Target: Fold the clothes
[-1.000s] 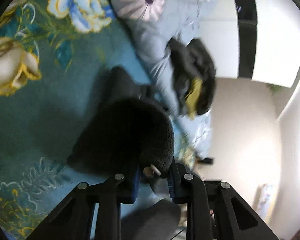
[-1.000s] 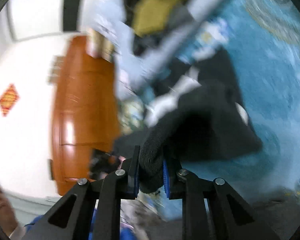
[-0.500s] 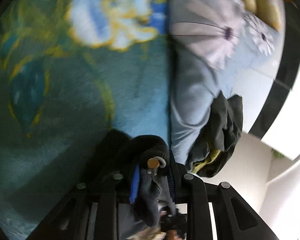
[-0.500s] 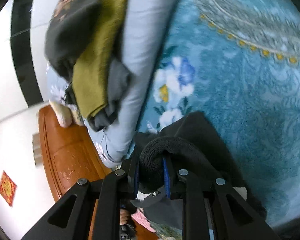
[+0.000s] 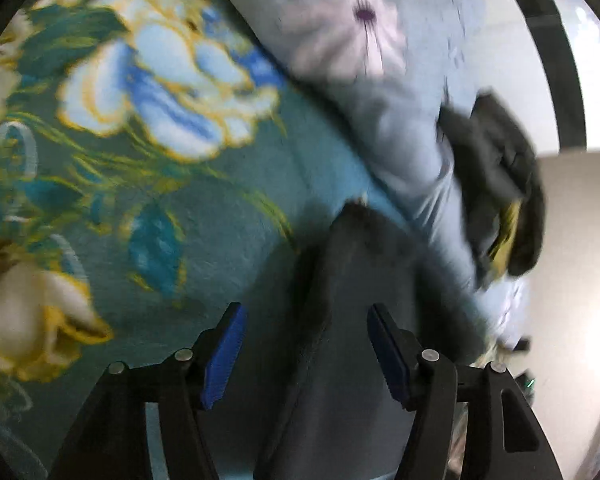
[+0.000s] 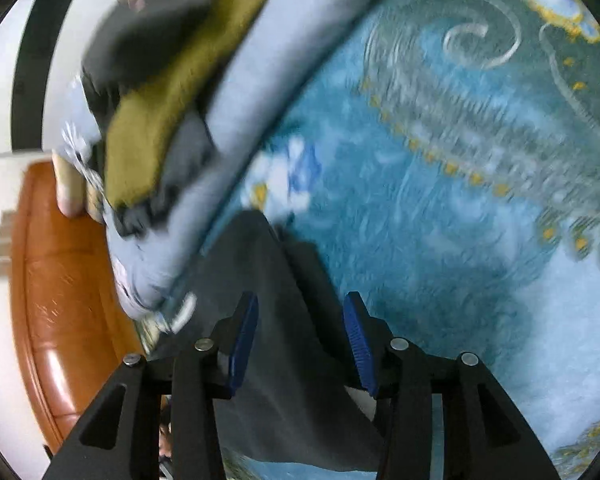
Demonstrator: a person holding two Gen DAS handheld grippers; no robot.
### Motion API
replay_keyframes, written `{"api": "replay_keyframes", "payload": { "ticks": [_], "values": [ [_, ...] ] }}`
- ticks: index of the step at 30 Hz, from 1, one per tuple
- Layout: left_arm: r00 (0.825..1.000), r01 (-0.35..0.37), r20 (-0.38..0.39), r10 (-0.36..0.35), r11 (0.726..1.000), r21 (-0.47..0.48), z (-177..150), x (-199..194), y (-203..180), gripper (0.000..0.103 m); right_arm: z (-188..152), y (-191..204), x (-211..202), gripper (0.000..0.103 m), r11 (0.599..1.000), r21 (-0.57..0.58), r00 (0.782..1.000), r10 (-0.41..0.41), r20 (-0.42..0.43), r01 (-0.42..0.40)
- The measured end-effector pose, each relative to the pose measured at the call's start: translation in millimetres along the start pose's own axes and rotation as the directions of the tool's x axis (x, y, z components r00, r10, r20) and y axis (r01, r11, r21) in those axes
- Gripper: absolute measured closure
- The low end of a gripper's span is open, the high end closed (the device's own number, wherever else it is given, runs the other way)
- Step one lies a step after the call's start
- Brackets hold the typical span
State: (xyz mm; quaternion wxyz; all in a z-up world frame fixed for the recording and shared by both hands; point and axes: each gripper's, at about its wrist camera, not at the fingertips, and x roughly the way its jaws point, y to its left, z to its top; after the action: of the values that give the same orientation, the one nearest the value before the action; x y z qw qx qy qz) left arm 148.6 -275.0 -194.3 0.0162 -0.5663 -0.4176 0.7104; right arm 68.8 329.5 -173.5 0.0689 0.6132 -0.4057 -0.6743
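On the floral bed cover (image 5: 148, 200), the left tongs (image 5: 302, 354) now stand spread, having let go of the dark garment (image 5: 364, 280) lying between them. Right tongs (image 6: 298, 338) are spread too, so that fold looks laid down.

You are looking at 2 grippers: the left gripper (image 5: 304, 350) and the right gripper (image 6: 300, 338), each showing 2 blue pads spread apart, so 4 pads in all. 1 dark garment (image 5: 352, 320) is lying between the fingers on 1 teal flowered blanket (image 5: 204, 216). 1 pale blue quilt (image 5: 396, 112) is sitting along the blanket's edge. On it you are seeing 1 pile of clothes (image 6: 152, 80), showing 3 layers: 1 dark piece on top, 1 olive piece and 1 grey piece under it. 1 brown wooden headboard (image 6: 60, 288) is showing behind.
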Motion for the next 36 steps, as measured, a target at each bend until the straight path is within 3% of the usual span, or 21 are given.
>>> {"api": "replay_keyframes", "payload": {
  "ticks": [3,5,6,8,9,11,13,16,18,21,23,25,30,33,35,36],
  "values": [
    [0.999,-0.009,-0.038,0.01,1.0,0.006,-0.1,22.3,-6.8,0.038,-7.5,13.6,18.5,0.057,0.999,-0.027,1.0,-0.029,-0.007,0.029],
    [1.0,-0.007,-0.018,0.007,1.0,-0.002,0.6,24.9,-13.3,0.042,-11.7,23.2,26.9,0.059,0.997,-0.045,0.998,-0.055,0.002,0.055],
    [1.0,-0.006,-0.007,0.006,1.0,0.002,0.5,23.2,-15.5,0.061,-13.4,28.5,26.9,0.062,0.997,-0.055,0.998,-0.055,0.013,0.055],
    [1.0,-0.023,0.008,0.023,1.0,0.018,-0.2,19.2,-20.4,0.08,-16.6,42.1,24.9,0.093,0.991,-0.101,0.996,-0.08,0.034,0.083],
    [0.999,-0.035,0.016,0.035,0.999,0.029,-0.8,16.1,-23.3,0.085,-17.7,49.3,22.7,0.094,0.986,-0.135,0.995,-0.094,0.043,0.099],
    [0.999,-0.014,0.049,0.011,0.998,0.055,-3.6,0.6,-30.7,0.086,-19.9,61.3,9.7,0.095,0.977,-0.194,0.994,-0.075,0.076,0.088],
    [0.993,0.065,0.092,-0.07,0.996,0.055,-6.8,-21.3,-32.2,0.087,-21.8,71.0,-10.3,0.095,0.968,-0.246,0.993,-0.016,0.117,0.045],
    [0.975,0.143,0.168,-0.148,0.989,0.043,-12.6,-50.0,-20.6,0.094,-16.3,66.5,-34.9,0.095,0.973,-0.228,0.981,0.056,0.184,-0.013],
    [0.98,0.111,0.165,-0.113,0.994,0.02,-11.3,-41.0,-15.9,0.094,-10.0,58.0,-37.7,0.095,0.981,-0.195,0.975,0.056,0.213,-0.014],
    [0.99,0.071,0.123,-0.067,0.997,-0.03,-9.7,-14.2,-5.4,0.094,-1.5,33.0,-7.4,0.095,0.992,-0.1,0.987,-0.056,0.152,0.071],
    [0.995,0.014,0.101,-0.008,0.998,-0.056,-8.4,-1.9,3.8,0.094,-0.7,33.7,-5.1,0.095,0.994,-0.09,0.987,-0.054,0.151,0.069],
    [0.994,0.034,0.104,-0.024,0.995,-0.099,-7.6,-0.6,9.7,0.094,0.1,34.4,-2.9,0.095,0.995,-0.081,0.987,-0.053,0.149,0.066],
    [0.976,0.102,0.192,-0.1,0.995,-0.003,0.2,-29.4,-16.6,0.094,2.7,41.5,-4.2,0.095,0.996,-0.083,0.987,-0.022,0.161,0.036],
    [0.978,0.053,0.202,-0.054,0.999,0.012,6.1,-26.5,-22.8,0.094,2.4,51.6,-4.5,0.095,0.989,-0.131,0.983,-0.049,0.176,0.073],
    [0.991,-0.01,0.136,0.014,0.999,-0.037,8.6,-6.7,-7.3,0.094,1.2,42.9,4.2,0.095,0.989,-0.11,0.985,-0.078,0.154,0.096],
    [0.994,0.002,0.113,0.007,0.997,-0.072,7.9,-1.9,0.5,0.093,0.6,38.6,8.5,0.095,0.989,-0.1,0.985,-0.092,0.143,0.107]
  ]
}}
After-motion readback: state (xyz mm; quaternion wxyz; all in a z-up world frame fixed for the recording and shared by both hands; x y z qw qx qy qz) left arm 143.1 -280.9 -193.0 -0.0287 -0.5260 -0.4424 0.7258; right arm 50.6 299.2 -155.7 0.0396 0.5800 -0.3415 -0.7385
